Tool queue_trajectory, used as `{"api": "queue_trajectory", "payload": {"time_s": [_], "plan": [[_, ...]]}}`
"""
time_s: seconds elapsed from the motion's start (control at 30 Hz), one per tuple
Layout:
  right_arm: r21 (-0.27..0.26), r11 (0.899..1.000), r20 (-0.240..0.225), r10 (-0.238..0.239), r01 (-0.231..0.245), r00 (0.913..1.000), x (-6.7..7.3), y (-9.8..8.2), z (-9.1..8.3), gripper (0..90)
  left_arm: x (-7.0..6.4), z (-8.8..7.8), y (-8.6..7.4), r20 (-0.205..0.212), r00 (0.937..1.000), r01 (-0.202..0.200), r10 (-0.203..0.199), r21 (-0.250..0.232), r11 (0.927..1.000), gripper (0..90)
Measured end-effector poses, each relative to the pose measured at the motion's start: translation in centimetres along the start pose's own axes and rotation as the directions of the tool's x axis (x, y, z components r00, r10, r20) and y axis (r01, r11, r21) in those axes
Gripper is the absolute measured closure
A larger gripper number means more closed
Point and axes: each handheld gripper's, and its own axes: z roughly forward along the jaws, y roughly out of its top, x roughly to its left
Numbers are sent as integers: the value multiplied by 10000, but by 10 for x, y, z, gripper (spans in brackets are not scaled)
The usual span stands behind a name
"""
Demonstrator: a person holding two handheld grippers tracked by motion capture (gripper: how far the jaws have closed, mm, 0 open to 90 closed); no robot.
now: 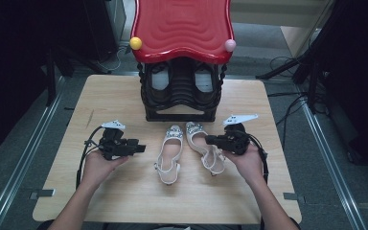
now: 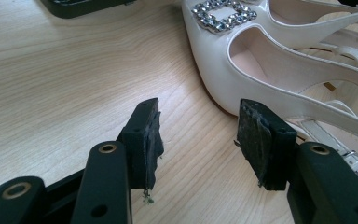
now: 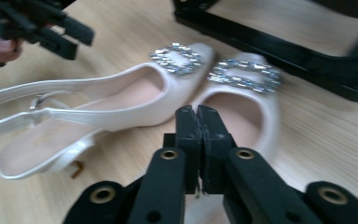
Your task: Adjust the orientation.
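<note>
- The wooden table (image 1: 124, 201) fills the middle of the high view; at its upper centre stands a black shoe rack (image 1: 181, 112) under a red wavy top (image 1: 182, 24), with a dark pair already on a shelf.
- Our task's things, a pair of white slingback shoes with rhinestone buckles, lie at the centre of the frame just below the rack: the left shoe (image 1: 169, 153) and the right shoe (image 1: 205, 146), toes toward the rack, touching or nearly so at the toes.
- Left gripper (image 1: 136, 147), centre left, stands open with nothing between its jaws, just beside the left shoe (image 2: 279, 79).
- Right gripper (image 1: 210, 140), centre right, has its jaws closed together on nothing; in the right gripper view they sit over the right shoe (image 3: 242, 107).
- We judge this as the approach before grasping; next the right jaws must open, then each gripper must take a shoe's side wall.
- The rack's low front bar and the loose straps could snag.
</note>
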Motion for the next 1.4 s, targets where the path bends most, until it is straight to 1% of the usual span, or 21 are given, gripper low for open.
{"api": "queue_trajectory", "payload": {"time_s": [0.07, 0.1, 0.13, 0.17, 0.2, 0.23, 0.27, 0.33, 0.37, 0.4, 0.43, 0.5, 0.63, 0.7, 0.73, 0.77, 0.8, 1.0, 1.13, 1.3, 1.4], "plan": [[19, 9999, 258, 143, -143, 9996, -8, -4, -2, 900, -1, 2, 1, 23, 10000, -63, 63, 37, 10000, 507], [103, 9998, 623, 178, -185, 9979, -15, -8, -2, 900, -2, 3, 2, 26, 10000, -75, 75, 54, 10000, 516], [103, 9998, 623, 178, -185, 9979, -15, -8, -2, 900, -2, 4, 2, 51, 9999, -148, 147, 81, 9999, 516], [249, 9992, 871, 285, -308, 9958, -21, -11, 0, 900, -3, 6, 4, 89, 9998, -179, 178, 109, 9998, 525], [321, 9989, 994, 322, -356, 9945, -25, -13, 1, 900, -3, 6, 4, 89, 9998, -179, 178, 109, 9998, 532], [365, 9983, 1095, 421, -464, 9931, -28, -14, 2, 900, -3, 9, 5, 180, 9998, -29, 26, 131, 9999, 543], [365, 9983, 1095, 421, -464, 9931, -28, -14, 2, 900, -3, 9, 5, 180, 9998, -29, 26, 131, 9999, 558], [480, 9960, 1267, 683, -748, 9896, -35, -18, 6, 900, -2, 11, 6, 287, 9995, 104, -110, 215, 9997, 615], [480, 9960, 1267, 683, -748, 9896, -35, -18, 6, 900, -2, 12, 7, 313, 9993, 180, -185, 162, 9997, 615], [623, 9945, 1331, 752, -841, 9882, -39, -20, 11, 900, -1, 13, 8, 364, 9991, 231, -237, 167, 9996, 681], [623, 9945, 1331, 752, -841, 9882, -39, -20, 11, 900, -1, 14, 8, 451, 9985, 318, -322, 93, 9995, 681], [752, 9933, 1394, 769, -880, 9872, -41, -21, 16, 900, 0, 15, 9, 587, 9975, 395, -396, 30, 9992, 732], [1013, 9912, 1490, 692, -848, 9864, -43, -21, 28, 900, -2, 16, 9, 622, 9977, 272, -276, 64, 9996, 769], [1123, 9905, 1432, 627, -792, 9877, -43, -21, 33, 900, -2, 16, 9, 574, 9981, 210, -214, 78, 9997, 775], [1226, 9902, 1574, 474, -671, 9864, -42, -20, 38, 900, -2, 17, 9, 554, 9982, 211, -214, 59, 9998, 773], [1226, 9902, 1574, 474, -671, 9864, -42, -20, 38, 900, -2, 17, 9, 539, 9984, 194, -198, 74, 9998, 773], [1232, 9908, 1635, 347, -553, 9859, -42, -19, 41, 900, -2, 16, 9, 547, 9983, 173, -179, 97, 9998, 769], [1150, 9913, 1606, 455, -645, 9860, -47, -14, 47, 900, -4, 15, 7, 386, 9993, 4, -12, 207, 9998, 765], [1206, 9909, 1633, 398, -600, 9858, -47, -12, 49, 900, -4, 13, 4, 317, 9994, 132, -136, 118, 9998, 768], [1279, 9901, 1494, 386, -580, 9880, -46, -8, 53, 900, -2, 10, 0, 291, 9993, 236, -238, 69, 9997, 769], [1314, 9900, 1433, 322, -512, 9892, -45, -7, 55, 900, -3, 10, -1, 271, 9994, 193, -196, 101, 9998, 770]]}}
